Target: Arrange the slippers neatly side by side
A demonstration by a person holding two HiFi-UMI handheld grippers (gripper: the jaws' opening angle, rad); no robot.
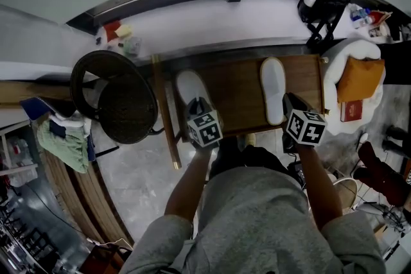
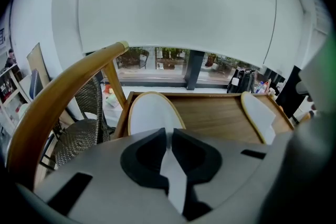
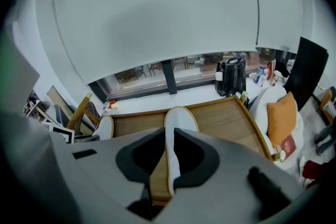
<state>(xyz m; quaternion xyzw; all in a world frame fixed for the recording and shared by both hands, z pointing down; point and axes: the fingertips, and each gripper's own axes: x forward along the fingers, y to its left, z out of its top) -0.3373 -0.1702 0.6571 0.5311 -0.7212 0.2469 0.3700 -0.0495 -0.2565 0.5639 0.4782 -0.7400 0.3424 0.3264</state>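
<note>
Middle: bare table (image 1: 237,90) between left slipper (image 1: 190,88) and right slipper (image 1: 273,88), open.
Left flank: chair (image 1: 119,99) crowds table edge.
Right flank: cushion (image 1: 361,79) close.
Far side: bag (image 1: 321,6).

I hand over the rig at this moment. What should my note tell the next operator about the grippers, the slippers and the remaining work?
Left gripper: shut on the near end of the left slipper.
Right gripper: shut on the near end of the right slipper.
Both white slippers lie on the wooden table, well apart, with bare wood between them.
Done: both gripped.
Left: bring them together side by side, then release.
</note>
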